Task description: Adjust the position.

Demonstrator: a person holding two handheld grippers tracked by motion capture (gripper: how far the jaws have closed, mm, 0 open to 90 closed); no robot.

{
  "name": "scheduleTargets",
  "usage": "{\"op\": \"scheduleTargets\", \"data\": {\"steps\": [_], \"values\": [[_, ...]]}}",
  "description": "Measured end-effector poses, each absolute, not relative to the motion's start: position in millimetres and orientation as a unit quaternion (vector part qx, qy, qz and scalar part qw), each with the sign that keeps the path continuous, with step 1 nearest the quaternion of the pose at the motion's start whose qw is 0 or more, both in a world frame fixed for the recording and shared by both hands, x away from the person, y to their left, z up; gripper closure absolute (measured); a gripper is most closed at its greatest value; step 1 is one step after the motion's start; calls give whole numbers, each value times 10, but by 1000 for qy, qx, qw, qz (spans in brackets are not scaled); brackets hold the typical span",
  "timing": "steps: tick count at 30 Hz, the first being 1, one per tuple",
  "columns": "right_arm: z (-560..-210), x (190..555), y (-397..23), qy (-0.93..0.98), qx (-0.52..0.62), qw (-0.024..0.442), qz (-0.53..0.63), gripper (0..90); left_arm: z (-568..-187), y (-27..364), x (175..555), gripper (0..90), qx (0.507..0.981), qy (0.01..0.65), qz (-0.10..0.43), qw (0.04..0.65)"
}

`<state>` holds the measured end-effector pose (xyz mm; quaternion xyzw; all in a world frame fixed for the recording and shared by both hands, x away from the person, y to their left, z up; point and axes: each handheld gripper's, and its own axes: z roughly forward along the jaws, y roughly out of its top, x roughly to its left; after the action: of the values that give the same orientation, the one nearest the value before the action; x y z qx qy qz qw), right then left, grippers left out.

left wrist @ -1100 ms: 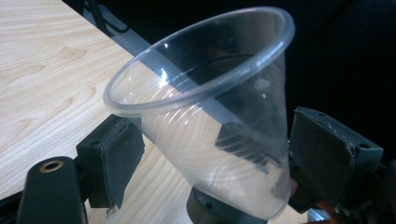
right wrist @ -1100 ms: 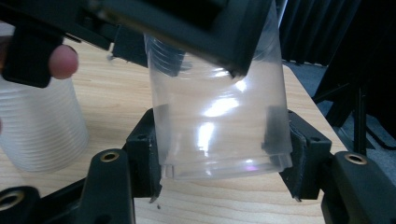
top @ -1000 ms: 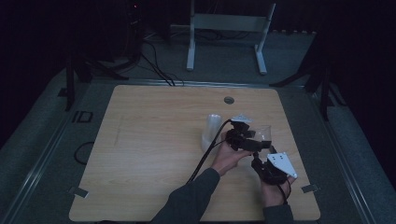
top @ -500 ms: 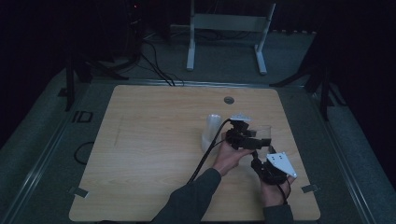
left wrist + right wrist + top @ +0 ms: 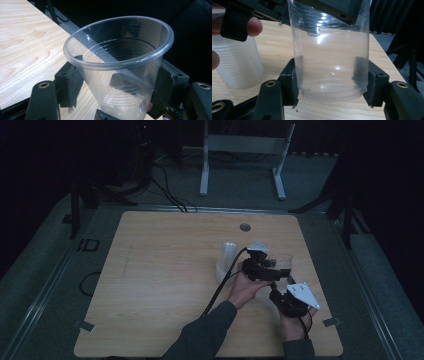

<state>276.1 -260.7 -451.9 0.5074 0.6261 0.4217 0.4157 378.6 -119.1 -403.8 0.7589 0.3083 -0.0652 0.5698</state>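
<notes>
A clear plastic cup (image 5: 285,262) stands upright near the table's right edge, held from two sides. My left gripper (image 5: 120,72) has just been closing its jaws, and its pads now press on the cup (image 5: 125,50) below the rim. My right gripper (image 5: 330,75) is shut on the same cup (image 5: 329,50) just above its base. In the high view my left gripper (image 5: 267,270) reaches in from the left and my right gripper (image 5: 279,287) from the front. The left gripper's black jaw (image 5: 332,7) shows at the cup's top in the right gripper view.
A stack of several frosted plastic cups (image 5: 227,260) stands just left of the held cup, close to the left hand (image 5: 253,26). The wooden table (image 5: 160,285) has a round grommet (image 5: 244,227) near its far edge. A white metal stand (image 5: 245,150) is on the floor beyond.
</notes>
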Motion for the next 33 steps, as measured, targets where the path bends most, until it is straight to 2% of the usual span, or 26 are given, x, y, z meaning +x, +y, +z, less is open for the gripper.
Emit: {"op": "scheduleTargets", "data": {"steps": [18, 23, 28, 33], "values": [[-4529, 2791, -2646, 634, 502, 393, 439, 394, -3987, -1213, 3659, 325, 777, 279, 1, 564], [-4521, 2795, -2650, 639, 499, 385, 442, 371, -3983, -1211, 3646, 326, 779, 275, 10, 564], [-4505, 2793, -2654, 641, 494, 383, 446, 308, -3983, -1218, 3619, 327, 786, 270, 36, 555], [-4495, 2797, -2669, 641, 493, 379, 449, 322, -3984, -1238, 3577, 326, 795, 260, 63, 544]]}}
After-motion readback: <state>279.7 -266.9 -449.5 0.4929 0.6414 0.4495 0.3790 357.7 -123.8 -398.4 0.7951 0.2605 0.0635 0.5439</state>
